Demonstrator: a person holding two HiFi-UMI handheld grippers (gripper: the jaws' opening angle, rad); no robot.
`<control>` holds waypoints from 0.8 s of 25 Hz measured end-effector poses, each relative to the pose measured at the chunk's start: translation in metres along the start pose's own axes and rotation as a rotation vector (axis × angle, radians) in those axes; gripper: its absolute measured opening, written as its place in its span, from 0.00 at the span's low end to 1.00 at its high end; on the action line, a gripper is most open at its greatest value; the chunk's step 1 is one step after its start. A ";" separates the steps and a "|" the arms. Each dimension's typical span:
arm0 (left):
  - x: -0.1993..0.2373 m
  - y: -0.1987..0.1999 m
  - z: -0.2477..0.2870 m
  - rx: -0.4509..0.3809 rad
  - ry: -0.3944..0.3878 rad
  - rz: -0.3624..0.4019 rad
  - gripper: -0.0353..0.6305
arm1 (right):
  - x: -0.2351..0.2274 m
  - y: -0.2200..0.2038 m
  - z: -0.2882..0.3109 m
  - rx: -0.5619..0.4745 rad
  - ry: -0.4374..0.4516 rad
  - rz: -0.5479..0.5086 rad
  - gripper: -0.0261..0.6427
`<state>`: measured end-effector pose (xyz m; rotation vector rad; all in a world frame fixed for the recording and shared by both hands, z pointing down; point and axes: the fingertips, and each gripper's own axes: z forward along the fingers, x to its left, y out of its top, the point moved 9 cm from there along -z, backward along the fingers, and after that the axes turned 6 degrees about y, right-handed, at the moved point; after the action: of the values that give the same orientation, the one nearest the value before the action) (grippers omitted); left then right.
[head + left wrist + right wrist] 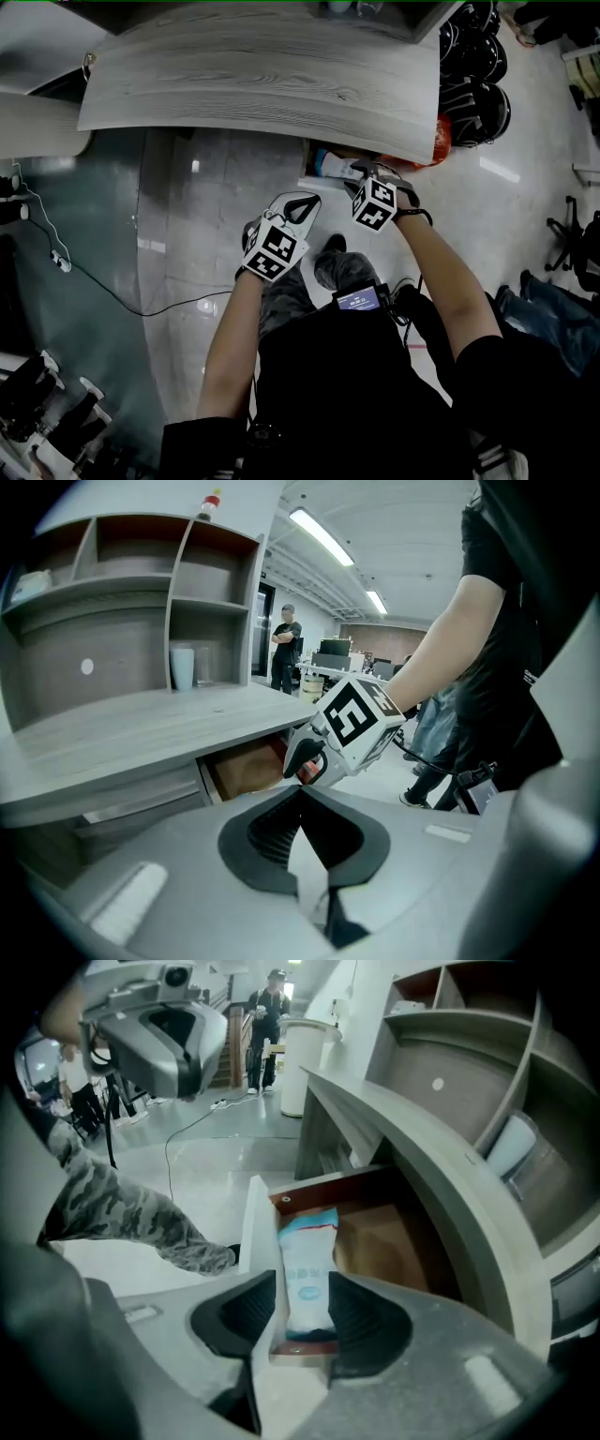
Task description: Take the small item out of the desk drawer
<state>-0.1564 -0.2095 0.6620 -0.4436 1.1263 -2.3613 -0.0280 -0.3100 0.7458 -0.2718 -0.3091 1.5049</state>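
Packet (309, 1274): sm., white w/ light-blue ends; lies flat, lengthwise, just inside white front panel; Drawer (389, 1241): pulled open under desk; brown wood interior.

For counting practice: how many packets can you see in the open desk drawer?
1. The white-and-blue packet lies along the drawer's front panel, between the right hand-held gripper's open jaws. The desk top covers the drawer's back; more may be hidden.

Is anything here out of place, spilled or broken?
Nothing stands out. The drawer is pulled open, and a packet lies inside along its front wall, with no spill or damage visible.
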 end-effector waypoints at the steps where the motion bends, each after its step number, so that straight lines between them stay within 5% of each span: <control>1: 0.000 -0.001 0.001 0.001 0.000 -0.002 0.06 | -0.001 0.000 0.003 0.010 -0.001 -0.009 0.30; 20: 0.015 -0.019 0.005 0.008 0.011 -0.028 0.06 | -0.012 0.001 0.046 0.159 -0.004 -0.142 0.40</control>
<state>-0.1716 -0.2105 0.6809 -0.4469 1.1220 -2.3940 -0.0462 -0.3222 0.7883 -0.1177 -0.2065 1.3816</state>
